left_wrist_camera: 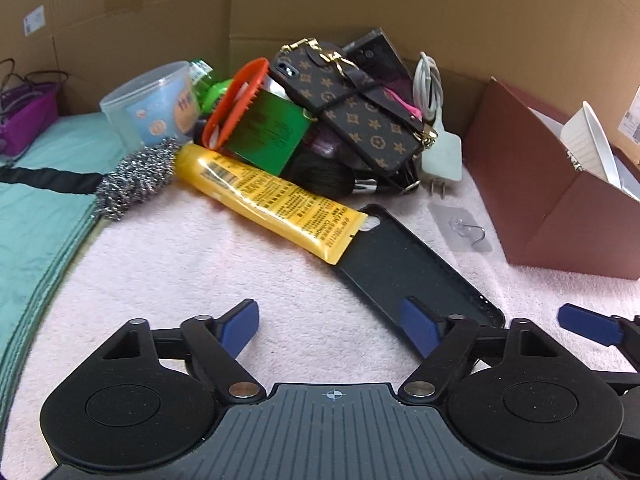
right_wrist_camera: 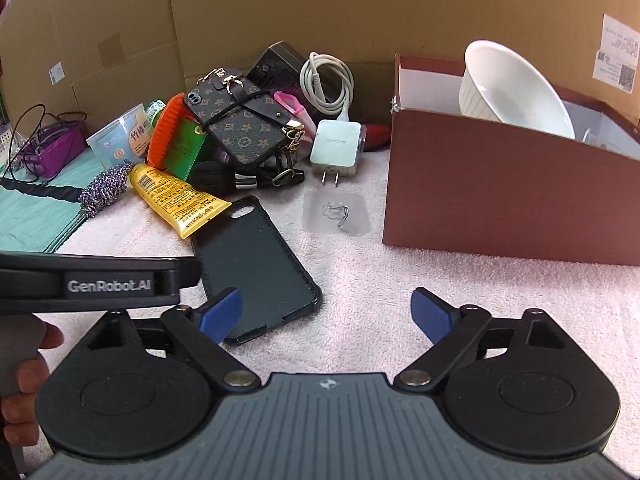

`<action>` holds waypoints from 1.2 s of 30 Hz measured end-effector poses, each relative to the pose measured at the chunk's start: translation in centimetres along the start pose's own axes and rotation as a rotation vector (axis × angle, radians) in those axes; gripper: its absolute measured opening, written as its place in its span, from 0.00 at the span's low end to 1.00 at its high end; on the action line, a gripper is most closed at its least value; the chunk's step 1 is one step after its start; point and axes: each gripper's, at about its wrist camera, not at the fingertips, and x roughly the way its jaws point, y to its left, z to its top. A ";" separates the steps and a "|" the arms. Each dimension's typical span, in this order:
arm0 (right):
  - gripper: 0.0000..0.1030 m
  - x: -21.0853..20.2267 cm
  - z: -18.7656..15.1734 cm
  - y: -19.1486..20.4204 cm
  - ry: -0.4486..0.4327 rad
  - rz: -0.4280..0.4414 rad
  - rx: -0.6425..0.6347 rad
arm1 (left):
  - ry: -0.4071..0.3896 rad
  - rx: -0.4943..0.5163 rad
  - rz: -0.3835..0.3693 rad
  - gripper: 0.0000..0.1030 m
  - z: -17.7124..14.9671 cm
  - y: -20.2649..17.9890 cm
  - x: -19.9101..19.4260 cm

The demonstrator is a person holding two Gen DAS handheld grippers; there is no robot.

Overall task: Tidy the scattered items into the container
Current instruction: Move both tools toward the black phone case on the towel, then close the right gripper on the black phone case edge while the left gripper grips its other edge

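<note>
A pile of items lies on the pink towel: a yellow tube (left_wrist_camera: 264, 196) (right_wrist_camera: 176, 196), a black phone case (left_wrist_camera: 416, 264) (right_wrist_camera: 256, 268), a patterned brown phone case (left_wrist_camera: 352, 108) (right_wrist_camera: 240, 120), a white charger (left_wrist_camera: 440, 152) (right_wrist_camera: 336, 148), a clear adhesive hook (left_wrist_camera: 466, 228) (right_wrist_camera: 338, 212), a steel scourer (left_wrist_camera: 136, 178) (right_wrist_camera: 106, 188). The brown box (left_wrist_camera: 560, 208) (right_wrist_camera: 500, 188) at the right holds a white bowl (right_wrist_camera: 512, 88). My left gripper (left_wrist_camera: 332, 328) is open and empty, low before the black case. My right gripper (right_wrist_camera: 326, 312) is open and empty beside it.
Cardboard walls (right_wrist_camera: 320, 8) enclose the back. A teal cloth (left_wrist_camera: 36, 200) and a purple basket (left_wrist_camera: 28, 116) lie at the left. A clear tub (left_wrist_camera: 156, 100), an orange brush (left_wrist_camera: 236, 100), a green box (left_wrist_camera: 264, 132) and a makeup brush (left_wrist_camera: 332, 180) sit in the pile.
</note>
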 end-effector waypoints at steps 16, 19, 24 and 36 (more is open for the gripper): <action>0.32 2.7 0.8 1.0 0.023 0.051 -0.072 | 0.031 -0.037 -0.100 0.07 1.6 0.1 2.1; 0.10 2.5 0.8 0.9 0.017 0.032 -0.097 | 0.028 -0.029 -0.090 0.06 1.3 -0.2 1.7; 0.07 1.2 0.0 0.3 0.045 0.089 -0.144 | 0.041 -0.015 -0.100 0.05 -0.3 -0.7 0.0; 0.29 -3.9 -2.2 -2.8 0.014 0.044 -0.096 | -0.065 0.100 -0.081 0.59 -1.8 -2.7 -5.1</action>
